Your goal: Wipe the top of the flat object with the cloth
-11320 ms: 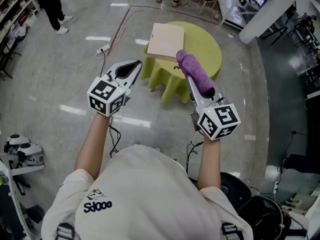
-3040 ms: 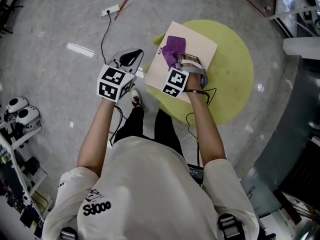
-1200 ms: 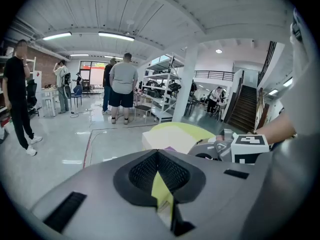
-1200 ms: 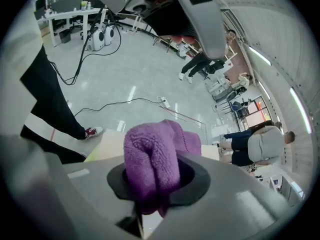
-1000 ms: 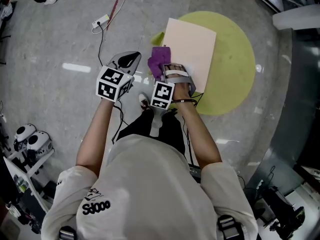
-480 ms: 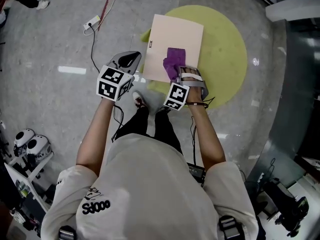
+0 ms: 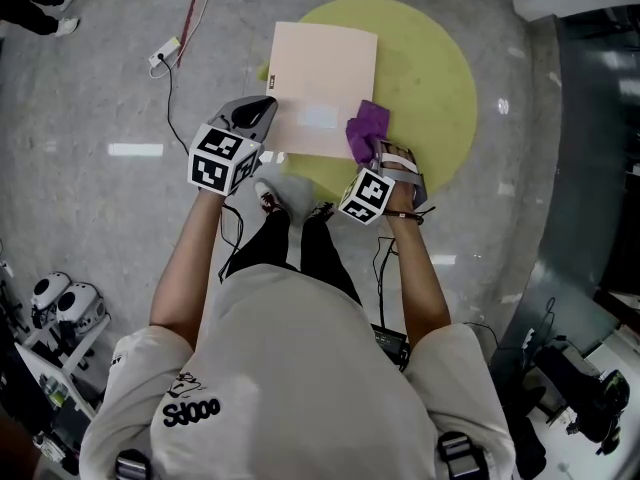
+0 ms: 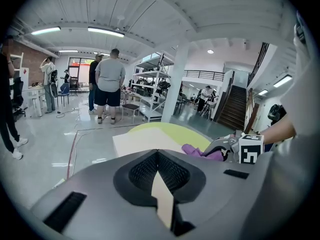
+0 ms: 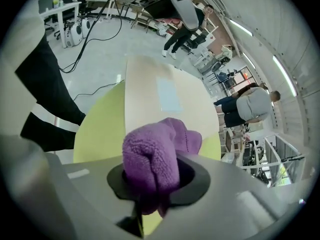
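On the round yellow-green tabletop (image 7: pixel 440 68): one flat pale beige board (image 7: pixel 320 63), with a lighter rectangular patch (image 7: pixel 318 118) near its middle. At the board's right edge, close to the near corner: one purple cloth (image 7: pixel 367 128), bunched, resting against the board and partly over the tabletop. Right gripper (image 7: pixel 374 150): clenched on the cloth, which bulges out past its jaws. Left gripper (image 7: pixel 258 110): jaws drawn together, holding nothing, just beside the board's near left corner.

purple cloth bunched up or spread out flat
Bunched up: the purple cloth is a thick wad clamped in the right tool, at the beige board's edge.
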A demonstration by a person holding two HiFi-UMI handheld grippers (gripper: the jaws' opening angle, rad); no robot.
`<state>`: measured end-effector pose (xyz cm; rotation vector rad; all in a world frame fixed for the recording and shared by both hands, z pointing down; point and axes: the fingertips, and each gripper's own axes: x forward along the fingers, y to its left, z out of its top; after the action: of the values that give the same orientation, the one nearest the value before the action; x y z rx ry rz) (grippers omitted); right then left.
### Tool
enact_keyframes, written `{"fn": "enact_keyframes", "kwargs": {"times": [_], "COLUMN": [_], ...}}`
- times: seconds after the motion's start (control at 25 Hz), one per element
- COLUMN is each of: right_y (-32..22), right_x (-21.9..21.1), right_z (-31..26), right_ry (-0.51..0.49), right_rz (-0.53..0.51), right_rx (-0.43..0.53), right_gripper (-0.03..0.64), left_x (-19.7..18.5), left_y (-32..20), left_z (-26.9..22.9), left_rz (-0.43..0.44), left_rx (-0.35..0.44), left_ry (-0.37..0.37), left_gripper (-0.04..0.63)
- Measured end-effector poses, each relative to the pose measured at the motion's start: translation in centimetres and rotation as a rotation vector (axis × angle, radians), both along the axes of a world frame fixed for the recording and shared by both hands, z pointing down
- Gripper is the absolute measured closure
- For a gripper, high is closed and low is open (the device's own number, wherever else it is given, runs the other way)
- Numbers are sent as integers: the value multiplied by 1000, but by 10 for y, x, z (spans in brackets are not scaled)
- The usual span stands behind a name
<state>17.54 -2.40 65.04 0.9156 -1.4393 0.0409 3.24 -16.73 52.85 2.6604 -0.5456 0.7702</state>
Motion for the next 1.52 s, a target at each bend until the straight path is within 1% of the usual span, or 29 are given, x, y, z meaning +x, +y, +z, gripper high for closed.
{"fn": "enact_keyframes", "kwargs": {"times": [0.12,0.28,0.4,0.8,1.0,1.16,1.24,1.32,1.52], "right_y": [8,8,2,-29,-43,-46,-42,-35,-9], "right_x": [-3,-24,-51,-139,-185,-213,-217,-212,-168], "right_z": [2,-2,-7,-4,-4,-4,-4,-4,-2], "right_ry": [19,36,20,-44,-59,-75,-75,-69,-44], "right_rz": [-26,-91,-152,-334,-452,-519,-538,-544,-483], "right_rx": [11,34,50,50,49,58,63,63,56], "right_gripper": [535,535,535,535,535,535,535,535,535], "left_x": [-3,-14,-24,-65,-84,-97,-101,-101,-85], "left_y": [0,-1,-3,-7,-6,-3,-1,1,12], "left_z": [1,0,-1,1,2,4,4,4,3], "left_rz": [-13,-42,-68,-149,-188,-218,-228,-231,-206], "left_rx": [-1,2,2,3,1,0,1,0,1], "left_ry": [-6,-10,-10,-24,-33,-42,-47,-49,-42], "left_gripper": [589,589,589,589,589,589,589,589,589]}}
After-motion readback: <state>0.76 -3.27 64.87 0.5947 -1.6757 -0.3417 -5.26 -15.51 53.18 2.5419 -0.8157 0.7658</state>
